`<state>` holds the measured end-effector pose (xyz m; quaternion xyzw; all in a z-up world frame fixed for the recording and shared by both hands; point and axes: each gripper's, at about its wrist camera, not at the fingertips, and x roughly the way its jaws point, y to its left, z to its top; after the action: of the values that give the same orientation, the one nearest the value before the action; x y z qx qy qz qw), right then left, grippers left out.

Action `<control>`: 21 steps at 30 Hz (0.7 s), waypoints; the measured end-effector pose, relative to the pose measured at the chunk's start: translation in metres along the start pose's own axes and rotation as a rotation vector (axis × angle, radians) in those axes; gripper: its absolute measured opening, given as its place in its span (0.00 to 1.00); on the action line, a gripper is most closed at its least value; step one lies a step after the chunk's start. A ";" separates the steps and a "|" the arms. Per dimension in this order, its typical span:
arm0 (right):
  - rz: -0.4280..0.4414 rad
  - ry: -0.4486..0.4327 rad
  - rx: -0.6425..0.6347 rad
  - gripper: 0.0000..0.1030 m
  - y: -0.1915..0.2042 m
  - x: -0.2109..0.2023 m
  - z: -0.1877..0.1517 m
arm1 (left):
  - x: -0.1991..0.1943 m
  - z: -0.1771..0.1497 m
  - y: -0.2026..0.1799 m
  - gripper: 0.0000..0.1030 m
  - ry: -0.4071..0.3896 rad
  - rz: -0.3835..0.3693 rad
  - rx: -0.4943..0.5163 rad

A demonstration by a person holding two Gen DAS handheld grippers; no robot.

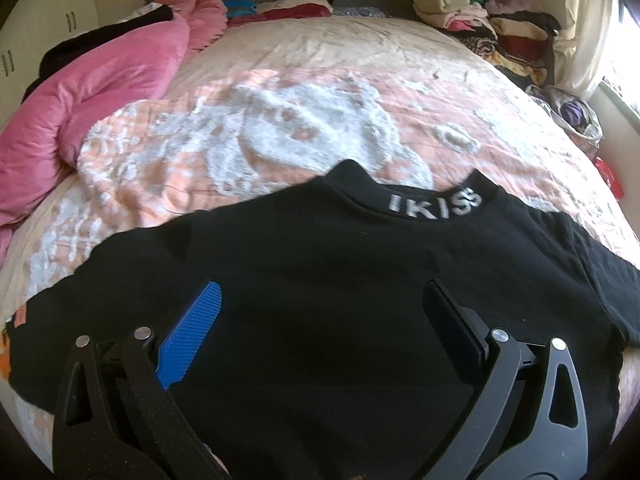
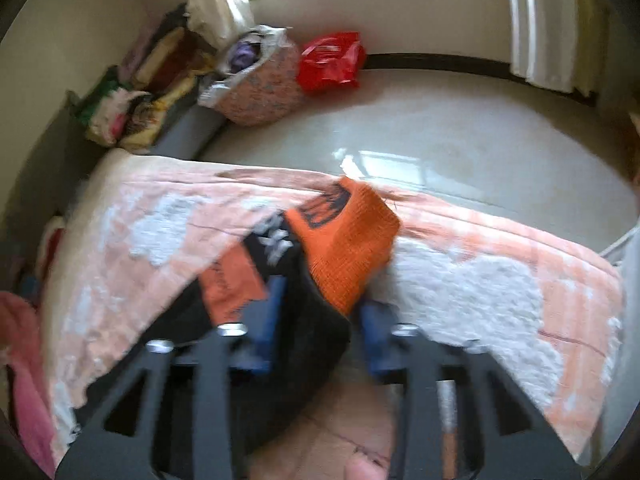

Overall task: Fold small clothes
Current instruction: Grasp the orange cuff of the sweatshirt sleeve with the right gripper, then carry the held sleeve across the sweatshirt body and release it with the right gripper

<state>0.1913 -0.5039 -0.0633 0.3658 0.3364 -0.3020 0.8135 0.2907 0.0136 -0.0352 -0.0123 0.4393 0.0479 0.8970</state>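
Pink duvet (image 1: 92, 92) lay left of black top (image 1: 320, 300) on bed (image 1: 300, 120); clothes stacks (image 1: 488, 28) behind. Left gripper (image 1: 320, 320) jaws wide; right gripper (image 2: 316, 304) gripped the top's orange cuff (image 2: 344, 240).

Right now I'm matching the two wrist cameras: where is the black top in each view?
Left wrist: the black top fills the lower centre, collar lettering upper right.
Right wrist: it is at lower centre, orange cuff raised between the fingers.
Shared landmark: the red bag.

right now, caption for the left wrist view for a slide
Open left gripper poised over a black IKISS top spread on a peach-and-white bedspread.
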 end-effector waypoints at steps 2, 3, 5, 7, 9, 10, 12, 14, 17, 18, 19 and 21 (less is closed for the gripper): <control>0.051 -0.024 -0.026 0.14 0.008 -0.011 0.000 | -0.003 0.002 0.010 0.92 0.000 -0.007 -0.019; 0.080 -0.046 -0.053 0.14 0.014 -0.019 0.000 | -0.004 0.003 0.013 0.92 0.001 -0.017 -0.030; 0.144 -0.091 -0.108 0.13 0.030 -0.040 -0.003 | -0.008 0.004 0.022 0.92 0.007 -0.053 -0.057; 0.213 -0.117 -0.158 0.13 0.048 -0.058 -0.006 | -0.012 0.005 0.028 0.92 0.009 -0.077 -0.068; 0.263 -0.126 -0.197 0.13 0.066 -0.070 -0.010 | -0.018 0.006 0.033 0.92 0.008 -0.107 -0.078; 0.291 -0.132 -0.229 0.13 0.079 -0.079 -0.014 | -0.020 0.006 0.034 0.92 0.008 -0.126 -0.085; 0.335 -0.146 -0.283 0.13 0.099 -0.094 -0.023 | -0.024 0.006 0.038 0.92 0.011 -0.179 -0.097; 0.372 -0.158 -0.332 0.13 0.116 -0.107 -0.032 | -0.027 0.006 0.043 0.92 0.022 -0.241 -0.123; 0.419 -0.172 -0.406 0.13 0.146 -0.122 -0.046 | -0.032 0.006 0.050 0.92 0.013 -0.295 -0.144; 0.431 -0.175 -0.432 0.13 0.155 -0.127 -0.053 | -0.033 0.006 0.051 0.92 0.014 -0.300 -0.148; 0.443 -0.176 -0.448 0.13 0.161 -0.131 -0.057 | -0.034 0.006 0.055 0.92 0.012 -0.314 -0.160; 0.475 -0.168 -0.491 0.13 0.178 -0.138 -0.070 | -0.036 0.005 0.064 0.92 0.007 -0.341 -0.192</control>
<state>0.2179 -0.3159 0.0771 0.2014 0.2366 -0.0435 0.9495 0.2669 0.0747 -0.0027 -0.1724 0.4271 -0.0632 0.8854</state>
